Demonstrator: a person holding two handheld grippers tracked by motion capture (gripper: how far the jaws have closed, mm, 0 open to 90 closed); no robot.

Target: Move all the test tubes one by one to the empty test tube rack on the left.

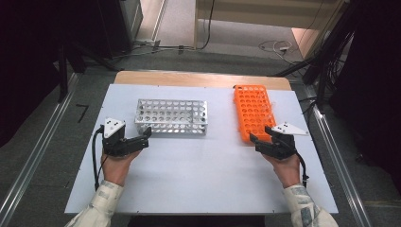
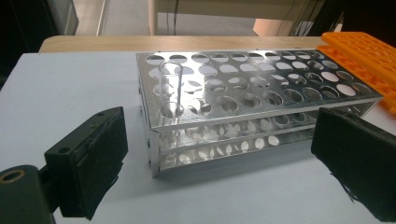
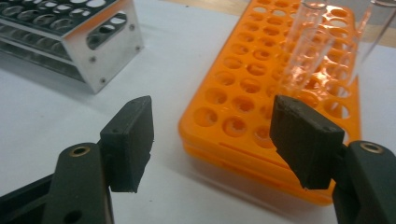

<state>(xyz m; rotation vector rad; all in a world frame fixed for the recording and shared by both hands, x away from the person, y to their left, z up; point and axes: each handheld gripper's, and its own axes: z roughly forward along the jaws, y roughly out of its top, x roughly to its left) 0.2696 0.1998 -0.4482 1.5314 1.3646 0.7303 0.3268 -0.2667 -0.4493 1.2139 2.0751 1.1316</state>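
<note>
Presently one clear tube (image 2: 171, 88) stands in the metal rack (image 1: 171, 116) mid-tabletop, several tubes (image 3: 306, 46) remain in the orange rack (image 1: 254, 112) toward the right edge, and right gripper (image 1: 259, 134) and left gripper (image 1: 146, 134) gape empty.

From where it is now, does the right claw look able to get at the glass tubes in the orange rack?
Probably yes: the right claw is open, the glass tubes stand just beyond it in the orange rack, nothing between.
</note>
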